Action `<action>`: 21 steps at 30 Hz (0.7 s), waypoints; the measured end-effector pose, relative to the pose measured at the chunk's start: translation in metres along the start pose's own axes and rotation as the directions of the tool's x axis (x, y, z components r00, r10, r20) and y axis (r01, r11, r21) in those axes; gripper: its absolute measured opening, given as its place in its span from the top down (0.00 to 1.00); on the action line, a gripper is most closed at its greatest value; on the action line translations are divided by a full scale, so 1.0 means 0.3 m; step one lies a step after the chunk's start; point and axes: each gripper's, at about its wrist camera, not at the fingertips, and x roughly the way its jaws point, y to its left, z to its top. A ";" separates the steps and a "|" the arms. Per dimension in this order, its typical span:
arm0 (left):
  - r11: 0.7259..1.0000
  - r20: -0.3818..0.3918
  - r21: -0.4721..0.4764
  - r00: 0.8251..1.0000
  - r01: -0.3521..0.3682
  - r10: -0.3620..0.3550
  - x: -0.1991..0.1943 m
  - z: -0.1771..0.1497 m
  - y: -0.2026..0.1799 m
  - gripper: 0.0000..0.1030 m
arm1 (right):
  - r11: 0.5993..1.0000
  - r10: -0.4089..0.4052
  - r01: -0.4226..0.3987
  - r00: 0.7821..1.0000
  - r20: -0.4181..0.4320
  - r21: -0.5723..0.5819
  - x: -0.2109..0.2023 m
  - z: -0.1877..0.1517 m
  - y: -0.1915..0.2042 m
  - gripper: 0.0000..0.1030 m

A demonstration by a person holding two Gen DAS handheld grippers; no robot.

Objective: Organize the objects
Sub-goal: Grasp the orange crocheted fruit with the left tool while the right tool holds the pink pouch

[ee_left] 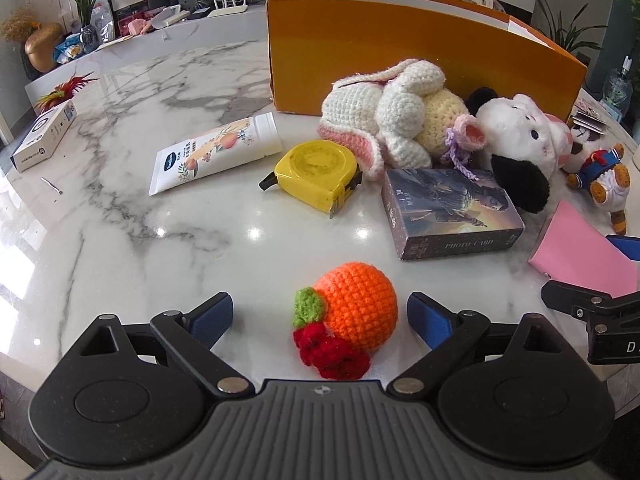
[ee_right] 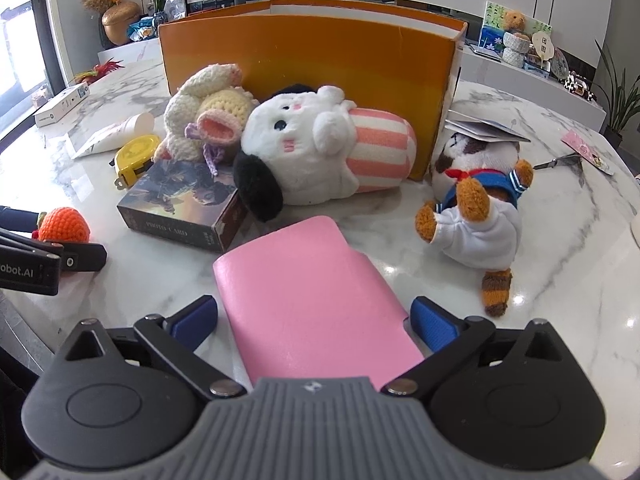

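White marble table (ee_left: 120, 240) carries orange box (ee_left: 400, 60), crochet orange (ee_left: 356, 304), yellow tape measure (ee_left: 316, 172), tube (ee_left: 216, 152), photo-card box (ee_left: 448, 212), pink wallet (ee_right: 312, 296), plush toys.

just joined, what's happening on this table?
A person with two handheld tongs is tidying clutter on a marble table. The left tongs are open around a crocheted orange, not yet gripping. The right tongs are open around a pink wallet, the right pad close to its edge. Plush toys, a photo card box and a tape measure lie in front of the orange box.
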 end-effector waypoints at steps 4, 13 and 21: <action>1.000 0.002 -0.001 1.000 -0.001 0.001 0.001 -0.002 -0.002 0.00 | 1.000 0.001 -0.001 1.000 0.007 -0.002 -0.001 -0.004 0.000 0.01; 1.000 -0.012 -0.016 1.000 -0.007 0.007 0.007 -0.001 -0.007 0.00 | 1.000 -0.002 0.002 1.000 0.015 -0.004 -0.003 -0.009 0.003 0.01; 1.000 -0.008 -0.016 1.000 -0.009 0.009 0.008 -0.001 -0.009 0.00 | 1.000 0.001 -0.001 1.000 0.015 -0.008 -0.003 -0.009 0.003 0.01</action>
